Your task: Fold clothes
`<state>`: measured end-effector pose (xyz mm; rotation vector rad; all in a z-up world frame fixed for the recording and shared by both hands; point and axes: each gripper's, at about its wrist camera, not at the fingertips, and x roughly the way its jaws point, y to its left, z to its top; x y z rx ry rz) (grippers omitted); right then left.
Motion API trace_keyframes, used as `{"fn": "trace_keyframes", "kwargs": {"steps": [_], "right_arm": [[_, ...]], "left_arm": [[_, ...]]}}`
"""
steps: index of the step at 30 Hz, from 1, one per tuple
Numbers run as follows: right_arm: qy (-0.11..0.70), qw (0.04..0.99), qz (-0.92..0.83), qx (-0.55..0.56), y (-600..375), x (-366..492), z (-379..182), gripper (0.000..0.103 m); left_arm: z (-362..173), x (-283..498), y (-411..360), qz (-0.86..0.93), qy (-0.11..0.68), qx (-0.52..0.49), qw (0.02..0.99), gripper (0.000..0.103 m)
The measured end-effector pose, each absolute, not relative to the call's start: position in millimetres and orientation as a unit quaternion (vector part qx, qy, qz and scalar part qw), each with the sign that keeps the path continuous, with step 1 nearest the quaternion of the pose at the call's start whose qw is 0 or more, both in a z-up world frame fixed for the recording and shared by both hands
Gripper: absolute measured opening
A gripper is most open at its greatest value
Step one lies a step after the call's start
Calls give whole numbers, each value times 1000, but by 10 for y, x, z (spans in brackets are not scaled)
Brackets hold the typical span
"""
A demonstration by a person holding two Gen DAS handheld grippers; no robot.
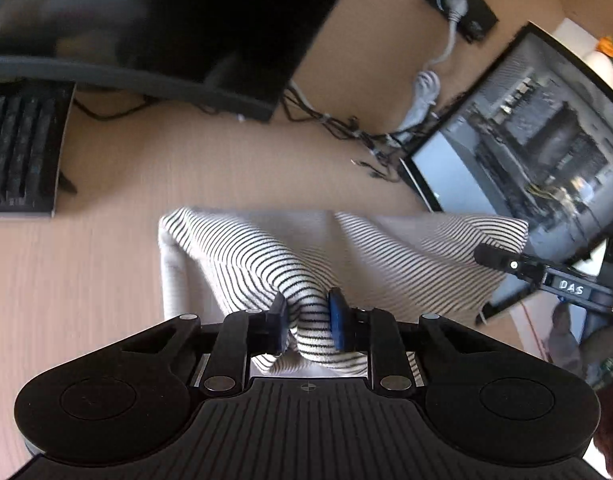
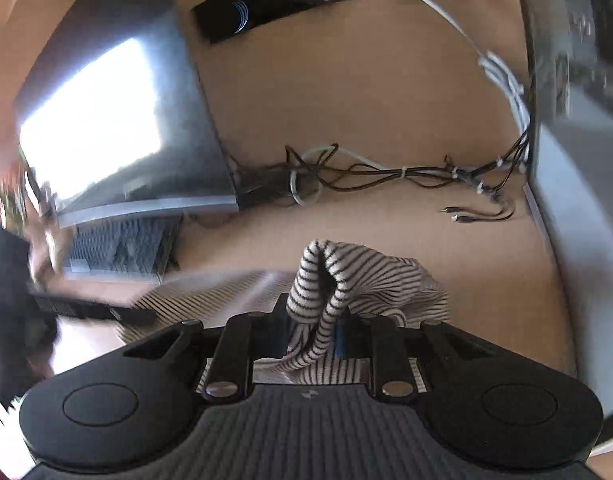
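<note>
My left view smears the keyboard [image 1: 22,148] at nine o'clock, cut by the edge; in my right view the striped garment [image 2: 210,300] blurs toward nine, perhaps motion

Left gripper [image 1: 308,322]: a matte black body with a ribbed centre plate, a small crosshair mark at the plate's top edge, and a rounded lobe on each side bearing a raised disc. Two black link bars with silver rivet heads run forward to the fingers, which end in blue pads [image 1: 338,320]. Right gripper [image 2: 312,330]: the same build, black ribbed plate, twin disc-topped lobes, silver rivets and blue pads mostly hidden. From the left wrist camera, the right gripper appears side-on as a slim black bar with a white dot and white lettering reading "DAS".
</note>
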<state>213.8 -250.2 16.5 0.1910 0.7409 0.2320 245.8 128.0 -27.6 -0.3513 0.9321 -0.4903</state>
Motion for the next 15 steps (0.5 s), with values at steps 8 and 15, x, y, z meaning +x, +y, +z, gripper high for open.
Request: {"fn": "trace_keyframes", "kwargs": {"steps": [8, 15], "right_arm": [[442, 888, 46, 121, -2696, 1781, -346, 52], [398, 907, 10, 138, -2740, 1823, -208, 63]], "left_arm": [[-384, 2218, 1488, -222, 452, -185, 844, 68], [-632, 2373, 1107, -198, 471, -148, 847, 76]]}}
